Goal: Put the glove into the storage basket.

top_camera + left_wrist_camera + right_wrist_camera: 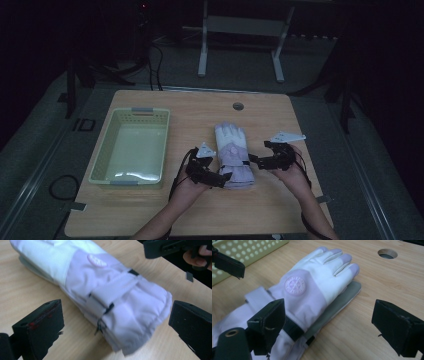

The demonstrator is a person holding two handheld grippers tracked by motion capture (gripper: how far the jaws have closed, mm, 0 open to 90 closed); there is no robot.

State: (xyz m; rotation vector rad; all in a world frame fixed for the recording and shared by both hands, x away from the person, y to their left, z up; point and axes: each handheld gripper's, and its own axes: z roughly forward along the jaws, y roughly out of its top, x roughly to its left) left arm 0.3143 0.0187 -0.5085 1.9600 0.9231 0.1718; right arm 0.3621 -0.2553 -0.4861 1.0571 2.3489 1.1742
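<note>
A white and pale lilac ski glove (231, 152) lies flat on the wooden table (190, 210), fingers pointing away, seemingly stacked on a second glove. My left gripper (223, 178) is open at the cuff end; in the left gripper view the cuff (130, 312) lies between its spread jaws (117, 315). My right gripper (253, 160) is open at the glove's right side. In the right gripper view (332, 315) one jaw hangs over the wrist strap, the other over bare table. The glove's round badge (295, 285) faces up.
A pale green plastic basket (100, 155), with nothing in it, stands left of the glove; its perforated wall (249, 250) is near the left gripper. A round hole (238, 106) sits in the table's far edge. Beyond the table are a desk frame and cables on the floor.
</note>
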